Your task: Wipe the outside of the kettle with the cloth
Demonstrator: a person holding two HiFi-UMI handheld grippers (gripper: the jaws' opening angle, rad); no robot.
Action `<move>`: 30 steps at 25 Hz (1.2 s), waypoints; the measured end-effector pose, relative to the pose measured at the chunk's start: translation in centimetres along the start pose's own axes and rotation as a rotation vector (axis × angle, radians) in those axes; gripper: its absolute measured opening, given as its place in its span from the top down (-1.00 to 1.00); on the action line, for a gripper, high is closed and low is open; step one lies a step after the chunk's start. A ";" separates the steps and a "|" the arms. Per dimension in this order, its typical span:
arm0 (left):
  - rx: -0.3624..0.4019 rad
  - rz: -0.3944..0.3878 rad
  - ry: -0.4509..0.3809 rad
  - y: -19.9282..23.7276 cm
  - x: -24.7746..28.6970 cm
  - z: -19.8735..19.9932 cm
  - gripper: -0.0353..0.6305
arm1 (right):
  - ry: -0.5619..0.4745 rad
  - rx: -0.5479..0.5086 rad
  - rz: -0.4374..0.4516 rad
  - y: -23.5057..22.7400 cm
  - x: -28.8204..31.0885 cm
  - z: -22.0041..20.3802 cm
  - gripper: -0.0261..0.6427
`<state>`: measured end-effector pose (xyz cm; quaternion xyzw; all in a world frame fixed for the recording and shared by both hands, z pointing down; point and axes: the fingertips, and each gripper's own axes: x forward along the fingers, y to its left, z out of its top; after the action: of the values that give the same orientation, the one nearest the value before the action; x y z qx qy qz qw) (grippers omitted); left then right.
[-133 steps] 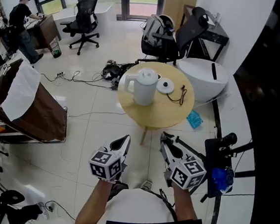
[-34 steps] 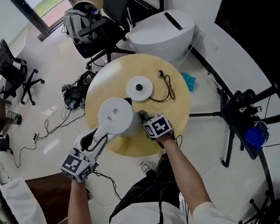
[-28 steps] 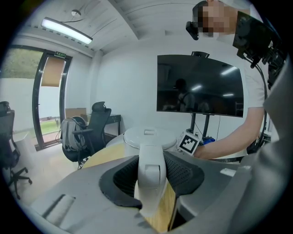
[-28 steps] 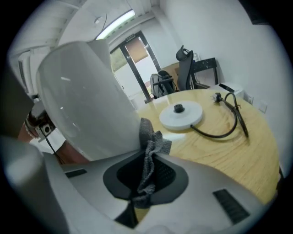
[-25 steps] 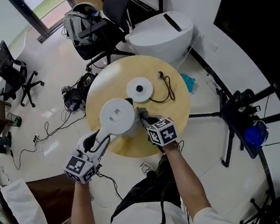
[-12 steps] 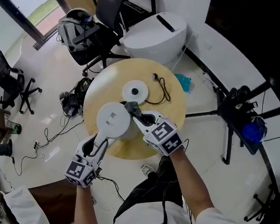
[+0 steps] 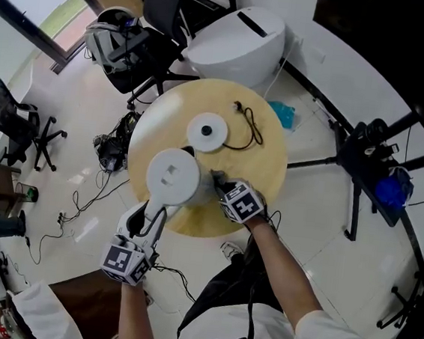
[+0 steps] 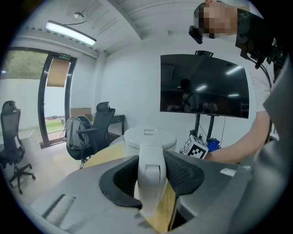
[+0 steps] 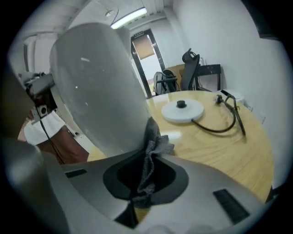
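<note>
The kettle (image 7: 172,176) stands near my edge of the round wooden table (image 7: 266,167), between my two tools, with its flat white lid facing up at me. My left gripper (image 7: 155,213) reaches in from the near left, pointing slightly downward, and its dark ribbed pads are clamped on either side of the kettle's smooth white handle (image 8: 150,170), which runs upright between them. My right gripper (image 7: 216,178) comes in from the near right with my forearm stretched across the table edge and the tool angled steeply down towards the kettle's lower side. Its jaws are pinched together on the cloth (image 9: 150,153), a thin grey woven rag gathered into upright folds. The rag's free upper end stands out beyond the jaws and lies against the kettle's glossy, rounded wall low down; how firmly it presses there I cannot quite judge from so close. Farther across the table, well apart from the kettle, sits its round white base (image 9: 183,110) with a dark knob in the middle, and a black cord (image 9: 225,122) loops from it over the pale wood grain.
</note>
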<state>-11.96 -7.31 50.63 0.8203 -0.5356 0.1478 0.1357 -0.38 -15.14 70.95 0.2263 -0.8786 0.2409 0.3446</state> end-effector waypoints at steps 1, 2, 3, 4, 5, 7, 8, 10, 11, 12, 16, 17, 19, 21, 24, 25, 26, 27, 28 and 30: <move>-0.002 0.006 0.000 -0.1 0.0 0.0 0.39 | 0.028 -0.001 -0.013 -0.2 0.5 -0.7 0.83; -0.005 0.014 0.000 -0.1 0.1 0.0 0.39 | 0.042 -0.002 -0.021 -0.2 0.8 -1.0 0.83; -0.008 0.022 0.000 -0.2 0.1 0.0 0.39 | 0.044 -0.002 -0.026 -0.1 0.9 -0.9 0.83; -0.010 0.031 0.001 -0.2 0.1 0.0 0.39 | 0.039 0.000 -0.028 0.0 0.9 -0.6 0.83; -0.013 0.039 0.001 -0.2 0.1 -0.1 0.39 | 0.026 -0.001 -0.029 0.2 0.6 -0.2 0.83; -0.013 0.051 0.004 -0.3 0.1 -0.1 0.39 | -0.020 -0.007 -0.025 0.5 -0.6 1.1 0.83; -0.014 0.057 0.005 -0.3 0.2 -0.1 0.39 | -0.050 -0.011 -0.021 0.8 -1.5 1.8 0.83; -0.020 0.070 0.008 -0.5 0.2 -0.1 0.39 | -0.118 -0.019 -0.014 1.5 -3.6 3.6 0.83; -0.024 0.078 0.009 -0.6 0.2 -0.1 0.39 | -0.155 -0.023 -0.009 2.1 -4.8 4.7 0.83; -0.028 0.086 0.011 -0.7 0.3 -0.2 0.39 | -0.191 -0.030 -0.006 2.6 -6.1 5.8 0.83; -0.045 0.123 0.022 -0.9 0.5 -0.3 0.39 | -0.312 -0.088 -0.012 4.6 -10.8 10.0 0.83; -0.051 0.133 0.023 -1.1 0.5 -0.3 0.39 | -0.335 -0.104 -0.016 5.0 -11.8 10.9 0.83; -0.062 0.154 0.023 -1.3 0.7 -0.2 0.39 | -0.379 -0.128 -0.020 6.0 -13.6 12.4 0.83; -0.074 0.177 0.024 -1.5 0.8 0.0 0.39 | -0.416 -0.134 -0.012 6.9 -14.9 13.6 0.83; -0.095 0.205 0.034 -1.7 0.9 -0.2 0.39 | -0.424 -0.124 -0.011 7.2 -15.1 13.6 0.83; -0.101 0.212 0.038 -1.8 0.9 -0.2 0.39 | -0.415 -0.118 -0.014 7.0 -14.8 13.2 0.83; -0.105 0.218 0.041 -1.9 1.0 -0.2 0.39 | -0.404 -0.111 -0.019 6.8 -14.5 12.6 0.83; -0.109 0.225 0.044 -2.0 1.1 -0.1 0.39 | -0.391 -0.103 -0.023 6.5 -14.1 12.0 0.83; -0.112 0.232 0.046 -2.1 1.1 0.0 0.39 | -0.378 -0.092 -0.025 6.3 -13.6 11.4 0.83; -0.121 0.250 0.049 -2.5 1.2 0.3 0.39 | -0.347 -0.066 -0.022 6.0 -12.4 10.2 0.83</move>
<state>-9.22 -7.47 50.66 0.7337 -0.6380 0.1509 0.1782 -0.61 -13.48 53.89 0.2627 -0.9298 0.1655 0.1979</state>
